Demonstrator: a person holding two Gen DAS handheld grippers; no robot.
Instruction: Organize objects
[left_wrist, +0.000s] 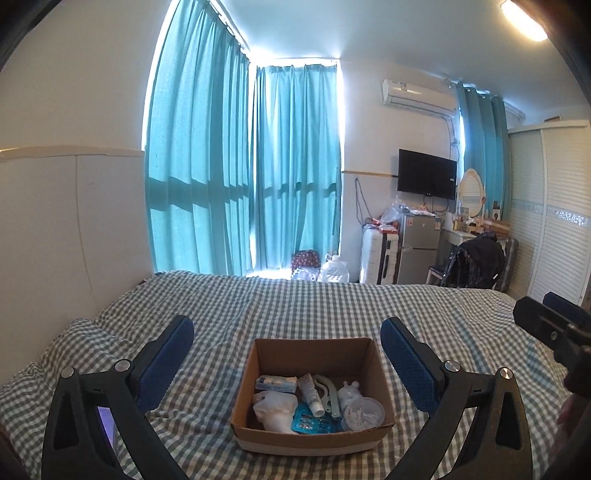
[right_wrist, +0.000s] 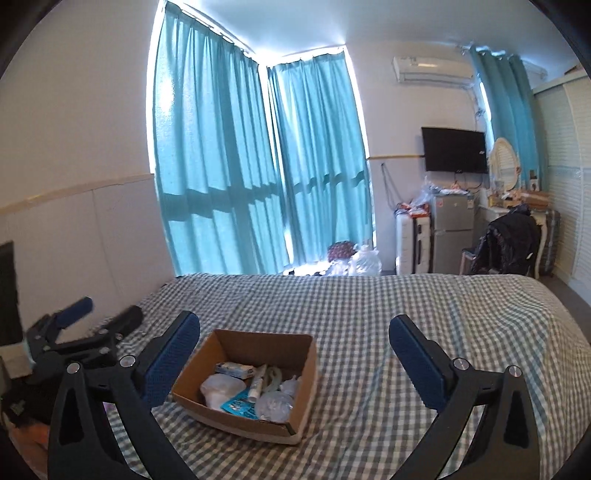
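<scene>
An open cardboard box (left_wrist: 258, 360) sits on the checked bed. It holds a blue-and-white packet (left_wrist: 276, 383), a white tube (left_wrist: 310, 393), a crumpled white bag (left_wrist: 275, 408), a blue foil pack (left_wrist: 310, 422), a round tub of cotton swabs (left_wrist: 362, 413) and a pale plastic clip (left_wrist: 328, 393). My left gripper (left_wrist: 287, 341) is open and empty, held above the box with the box between its fingers. My right gripper (right_wrist: 294, 338) is open and empty, above and to the right of the box (right_wrist: 192, 376). Each gripper shows in the other's view: the right one (left_wrist: 554, 325), the left one (right_wrist: 99, 314).
The bed with its green-and-white checked cover (left_wrist: 295, 302) fills the foreground. Teal curtains (left_wrist: 243, 166) hang behind it. At the far right stand a small fridge (left_wrist: 419, 251), a white suitcase (left_wrist: 378, 254), a chair with dark clothes (left_wrist: 476, 262) and a wardrobe (left_wrist: 554, 206).
</scene>
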